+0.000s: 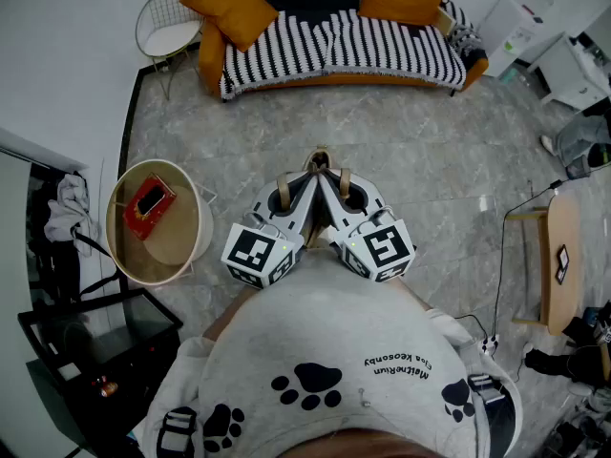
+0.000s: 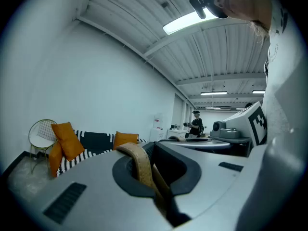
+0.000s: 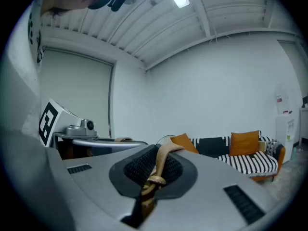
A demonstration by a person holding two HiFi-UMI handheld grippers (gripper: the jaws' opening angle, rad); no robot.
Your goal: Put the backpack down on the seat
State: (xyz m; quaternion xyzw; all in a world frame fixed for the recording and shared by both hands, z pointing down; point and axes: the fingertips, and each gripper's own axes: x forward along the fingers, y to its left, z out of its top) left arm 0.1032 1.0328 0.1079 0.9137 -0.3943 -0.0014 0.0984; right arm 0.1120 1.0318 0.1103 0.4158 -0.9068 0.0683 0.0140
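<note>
L gripper (image 1: 302,185) jaws clamped on tan backpack strap (image 2: 138,161). R gripper (image 1: 333,183) alongside, clamped on second strap (image 3: 160,159). Striped sofa (image 1: 382,46) ahead.

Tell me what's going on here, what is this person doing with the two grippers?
A person in a grey sweatshirt holds two grippers level and close together in front of the body. The left gripper is shut on a tan strap, and the right gripper is shut on a second tan strap. Whatever hangs from them is hidden underneath the grippers. The striped sofa is across the room, so nothing has been set down on a seat yet.
</note>
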